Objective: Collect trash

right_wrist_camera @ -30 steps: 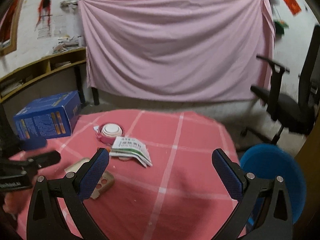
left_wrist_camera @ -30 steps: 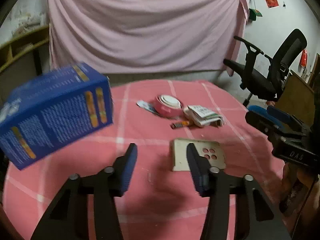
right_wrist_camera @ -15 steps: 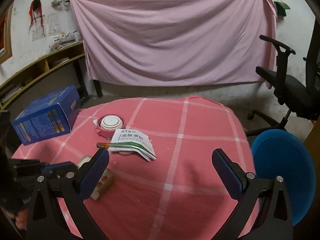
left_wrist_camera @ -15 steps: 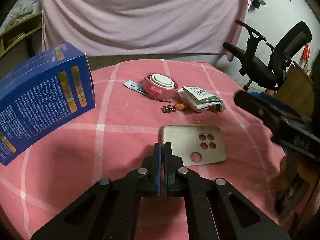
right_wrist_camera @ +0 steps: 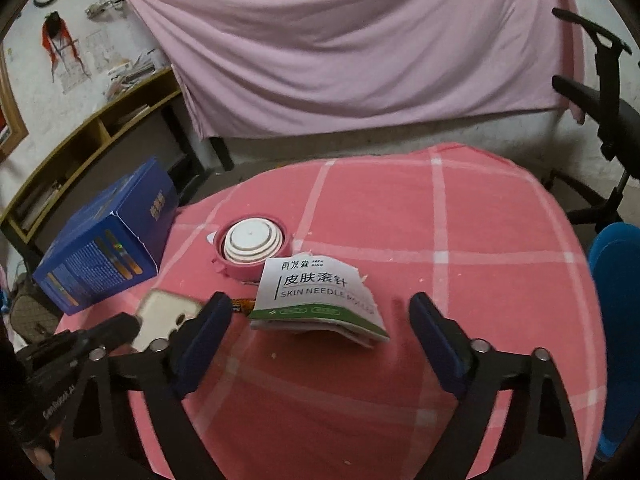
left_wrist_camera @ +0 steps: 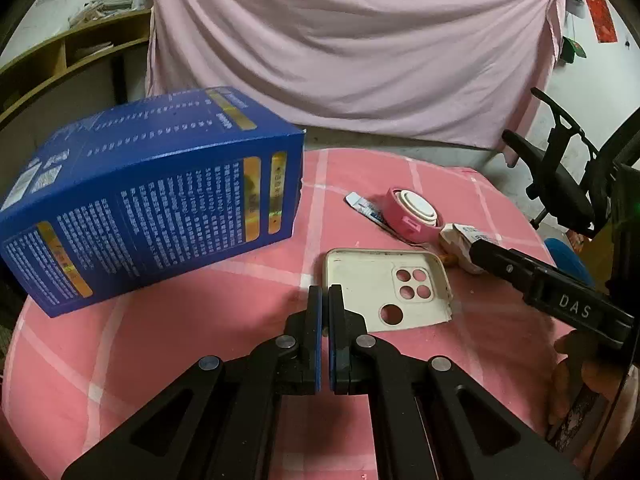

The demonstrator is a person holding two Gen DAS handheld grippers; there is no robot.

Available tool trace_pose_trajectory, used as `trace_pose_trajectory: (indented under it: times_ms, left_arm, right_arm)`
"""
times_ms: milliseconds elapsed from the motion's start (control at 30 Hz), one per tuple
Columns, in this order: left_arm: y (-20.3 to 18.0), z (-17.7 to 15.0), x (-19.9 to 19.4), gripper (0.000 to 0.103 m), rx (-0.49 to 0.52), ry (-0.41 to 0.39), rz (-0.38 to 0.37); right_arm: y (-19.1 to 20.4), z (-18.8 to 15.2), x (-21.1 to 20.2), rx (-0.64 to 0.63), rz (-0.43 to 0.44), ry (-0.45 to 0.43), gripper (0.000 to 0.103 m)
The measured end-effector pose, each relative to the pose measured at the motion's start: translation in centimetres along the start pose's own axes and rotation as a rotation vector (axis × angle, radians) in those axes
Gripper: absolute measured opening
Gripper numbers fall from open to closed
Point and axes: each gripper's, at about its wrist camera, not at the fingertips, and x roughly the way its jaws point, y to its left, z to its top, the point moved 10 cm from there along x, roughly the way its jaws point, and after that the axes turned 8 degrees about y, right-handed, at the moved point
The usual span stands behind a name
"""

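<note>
A cream phone case (left_wrist_camera: 384, 288) lies on the pink checked tablecloth (left_wrist_camera: 200, 340). My left gripper (left_wrist_camera: 325, 294) is shut and empty, its tips at the case's near left edge. A torn white-and-green paper packet (right_wrist_camera: 316, 300) lies in the middle, with a small orange battery (right_wrist_camera: 242, 305) to its left. My right gripper (right_wrist_camera: 320, 316) is open, its fingers straddling the packet from the near side. A pink round case (right_wrist_camera: 252, 246) with a white lid sits behind the packet. A blue-white sachet (left_wrist_camera: 362, 206) lies behind the pink case.
A big blue carton (left_wrist_camera: 148, 208) stands at the table's left side. A blue bin (right_wrist_camera: 618, 312) stands on the floor right of the table. A black office chair (right_wrist_camera: 600, 112) is at the far right. A pink sheet hangs behind; wooden shelves (right_wrist_camera: 80, 148) line the left wall.
My left gripper closed from open to shut and moved forward to the phone case's edge. My right gripper moved down and forward, now straddling the paper packet.
</note>
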Motion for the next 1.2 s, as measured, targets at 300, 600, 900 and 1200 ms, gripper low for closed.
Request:
trace_pose_trajectory:
  times_ms: [300, 600, 900, 1200]
  left_arm:
    - [0.0, 0.0, 0.1, 0.001, 0.014, 0.007, -0.024]
    - [-0.1, 0.1, -0.5, 0.001, 0.011, -0.016, -0.047]
    - [-1.9, 0.2, -3.6, 0.001, 0.095, -0.159, -0.064]
    - [-2.7, 0.0, -5.7, 0.001, 0.116, -0.276, -0.078]
  right_arm:
    - [-0.4, -0.5, -0.2, 0.032, 0.046, 0.012, 0.060]
    - [-0.5, -1.4, -1.2, 0.032, 0.058, 0.013, 0.057]
    - [-0.8, -1.6, -2.9, 0.052, 0.044, -0.054, 0.054]
    - [0.1, -1.4, -6.0, 0.029, 0.072, -0.186, 0.054]
